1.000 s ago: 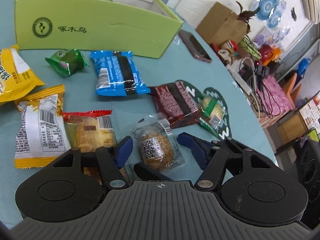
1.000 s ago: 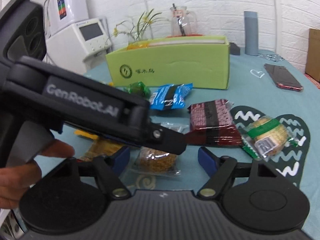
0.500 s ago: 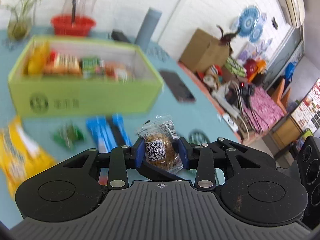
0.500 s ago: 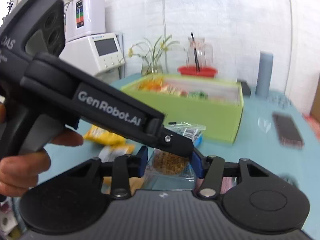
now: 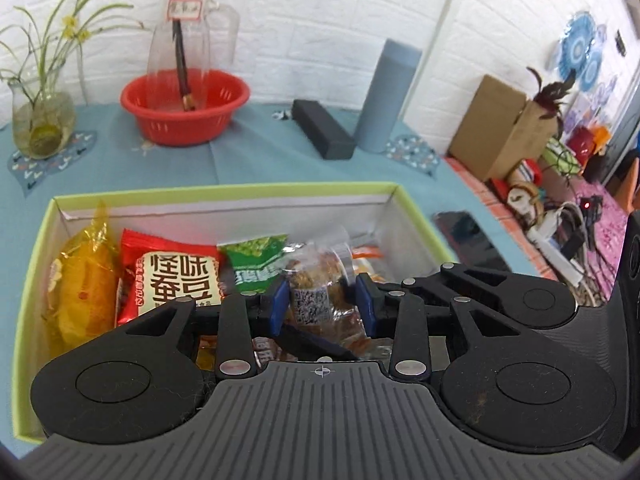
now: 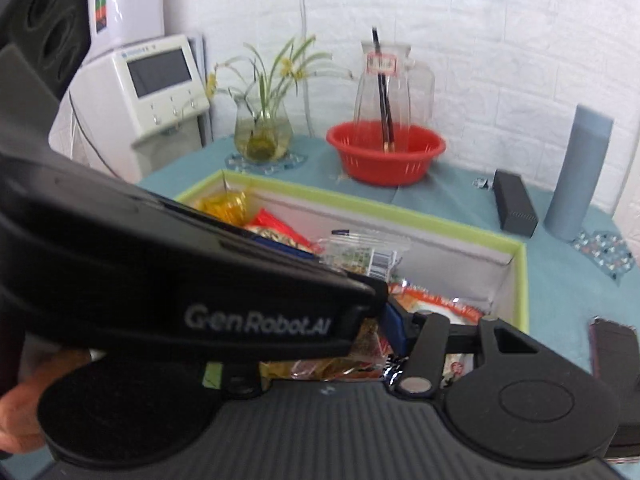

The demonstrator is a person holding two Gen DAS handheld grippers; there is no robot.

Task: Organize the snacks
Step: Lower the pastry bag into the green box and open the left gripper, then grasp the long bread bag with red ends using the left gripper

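Your left gripper (image 5: 322, 306) now holds the clear-wrapped brown snack (image 5: 320, 292) between its blue pads, at centre frame over the open green box (image 5: 224, 194). A second ago that snack lay on the teal tablecloth (image 5: 256, 152) between wide jaws; they closed on it, then eased open slightly within the last half second, the pads apparently still touching the wrapper. The right gripper (image 6: 376, 328) crowds in beside it at a narrow setting, its jaws also reopening; the left tool's body hides whether it grips anything. The carry looks done; releasing into the box, among the red packet (image 5: 172, 276) and the green packet (image 5: 252, 260), should follow.
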